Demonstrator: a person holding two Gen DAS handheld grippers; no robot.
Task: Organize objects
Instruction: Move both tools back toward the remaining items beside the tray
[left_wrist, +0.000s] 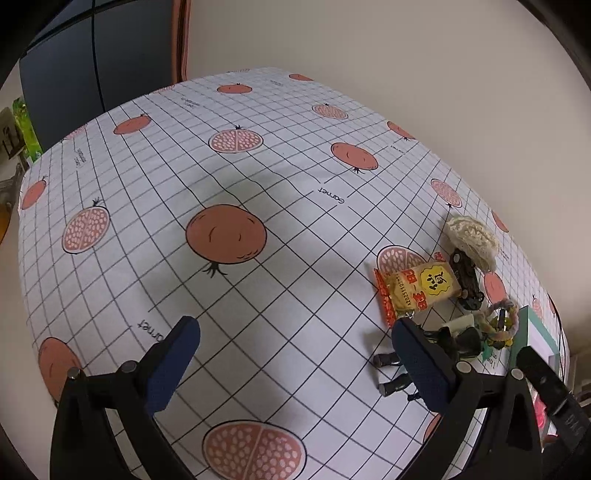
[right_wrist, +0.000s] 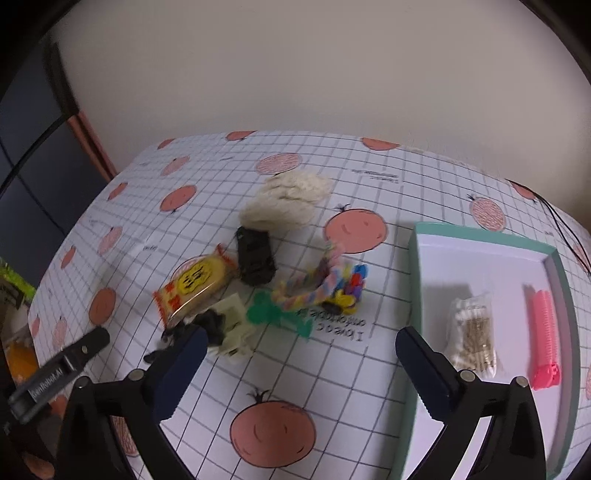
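From your left wrist camera, your left gripper (left_wrist: 295, 354) hangs over the white grid-patterned tablecloth with pomegranate prints (left_wrist: 229, 184), its two dark blue padded fingers (left_wrist: 173, 365) spread wide with nothing between them. The clutter sits off to your right: a yellow and orange crinkled snack packet (left_wrist: 417, 288) lies flat, touching a small black toy car (left_wrist: 466, 275) beside it, and a cream knitted bundle (left_wrist: 471, 236) rests against the car's far end. Nearer your right finger there is a looped pastel braided rope (left_wrist: 500, 319) and some small dark pieces too tangled to tell apart. The corner of a shallow teal-rimmed box (left_wrist: 541, 326) shows at the table's right edge.

From your right wrist camera, your right gripper (right_wrist: 299, 350) is likewise spread wide and empty above the cloth. The teal-rimmed box lies open on your right, holding a clear sachet of cotton swabs (right_wrist: 472, 332) and, just beside it but apart, a bright pink plastic hair clip (right_wrist: 545, 339). To the left of the box the rope lies across a flat green plastic shape (right_wrist: 264, 312), with the snack packet, car and knitted bundle behind in a loose cluster. The tip of your left gripper pokes in at the lower left.
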